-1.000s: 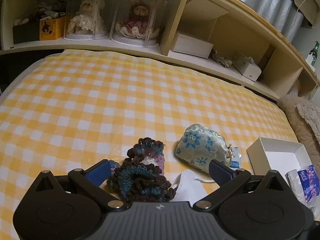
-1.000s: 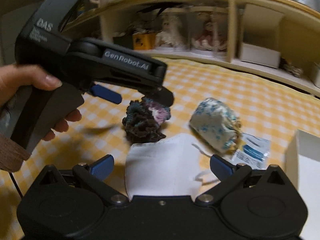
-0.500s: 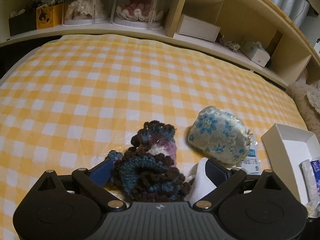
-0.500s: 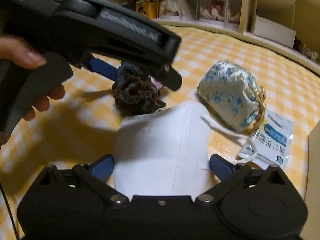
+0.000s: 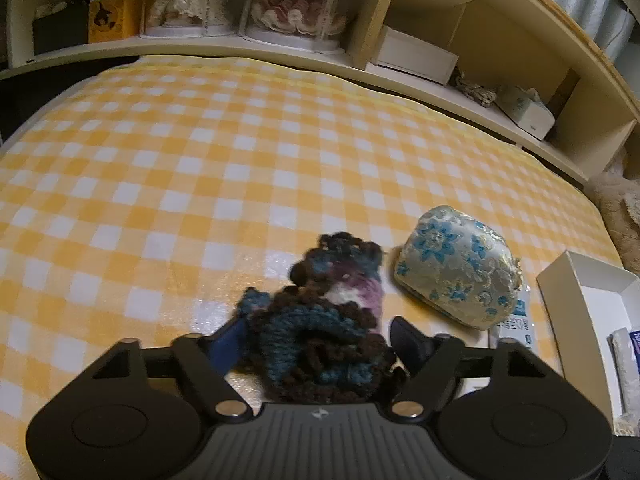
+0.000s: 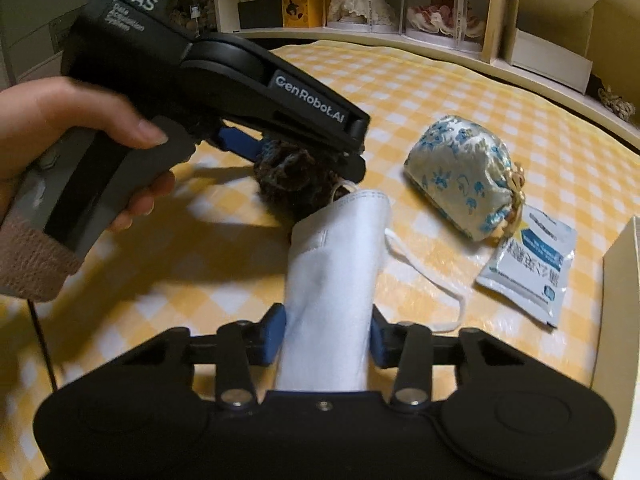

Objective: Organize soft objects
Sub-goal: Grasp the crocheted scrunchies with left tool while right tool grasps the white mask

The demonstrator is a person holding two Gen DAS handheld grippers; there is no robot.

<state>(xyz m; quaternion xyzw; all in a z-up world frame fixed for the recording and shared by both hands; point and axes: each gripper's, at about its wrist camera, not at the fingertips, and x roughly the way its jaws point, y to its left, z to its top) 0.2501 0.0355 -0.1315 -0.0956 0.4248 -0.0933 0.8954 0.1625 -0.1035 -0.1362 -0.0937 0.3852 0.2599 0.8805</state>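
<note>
Right gripper (image 6: 326, 336) — jaws closing, pads pressed on both sides of the white face mask (image 6: 336, 264), which bunches up off the yellow checked blanket (image 5: 200, 168). Left gripper (image 5: 316, 340) — jaws closing around the dark crocheted piece (image 5: 320, 320). Beyond: floral pouch (image 5: 456, 272), then a sachet (image 6: 528, 268) beside a white box (image 5: 580, 292).

A yellow-and-white checked bedspread (image 5: 200, 184) carries a brown, teal and purple crocheted piece (image 5: 320, 332), a blue-flowered cream pouch (image 5: 456, 276) and a white mask (image 6: 336, 276).
</note>
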